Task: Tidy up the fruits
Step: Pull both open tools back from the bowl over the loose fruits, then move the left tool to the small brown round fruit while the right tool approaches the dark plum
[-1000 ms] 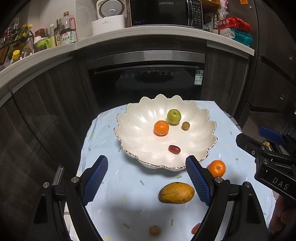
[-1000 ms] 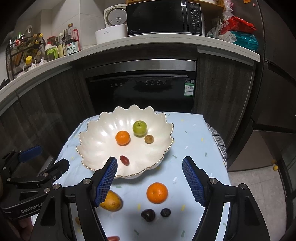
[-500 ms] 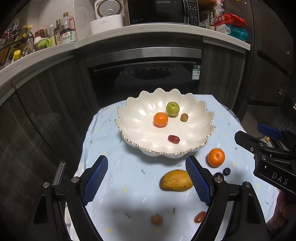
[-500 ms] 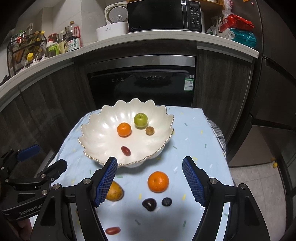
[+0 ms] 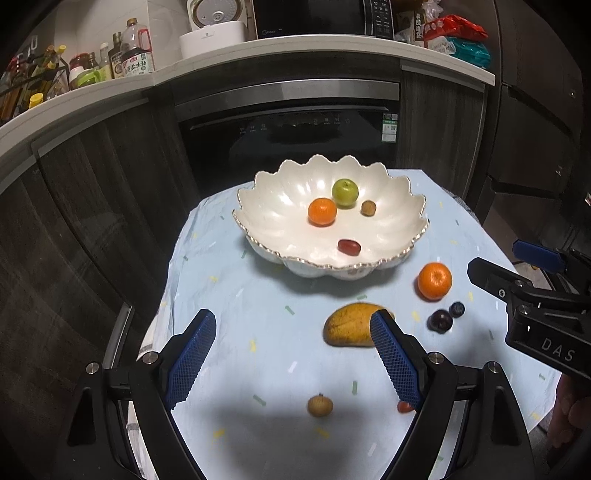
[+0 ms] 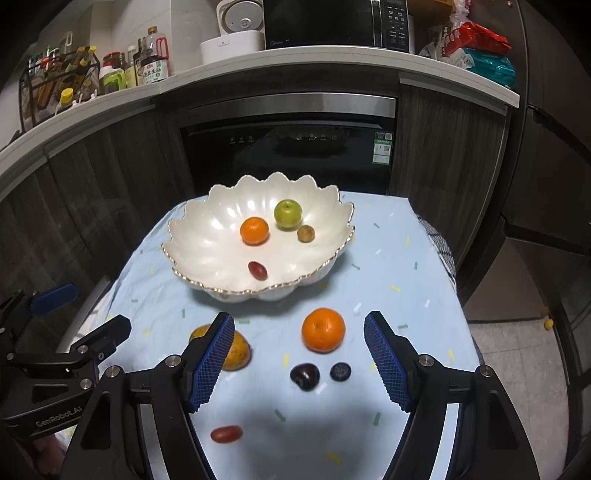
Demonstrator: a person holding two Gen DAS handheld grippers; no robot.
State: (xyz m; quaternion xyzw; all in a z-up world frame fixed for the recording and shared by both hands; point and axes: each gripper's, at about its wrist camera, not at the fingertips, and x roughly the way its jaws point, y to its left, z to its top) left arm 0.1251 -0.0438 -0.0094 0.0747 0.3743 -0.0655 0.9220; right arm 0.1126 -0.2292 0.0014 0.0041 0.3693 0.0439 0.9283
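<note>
Fruit is left loose: a mandarin (image 6: 323,329) is seen between the right gripper (image 6: 299,356)'s spread, empty fingers; a mango (image 5: 349,325) is half hidden behind the left gripper (image 5: 293,356)'s right finger, likewise apart, empty.

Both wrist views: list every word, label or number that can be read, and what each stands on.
"DAS": on the black body of the right gripper, cut off at the frame edge.
"GenRobot.AI": on the black body of the left gripper.
Bottle label on the counter: characters too blurred to read.
Microwave button panel and brand mark: too small.
Green sticker on the oven door: illegible.
</note>
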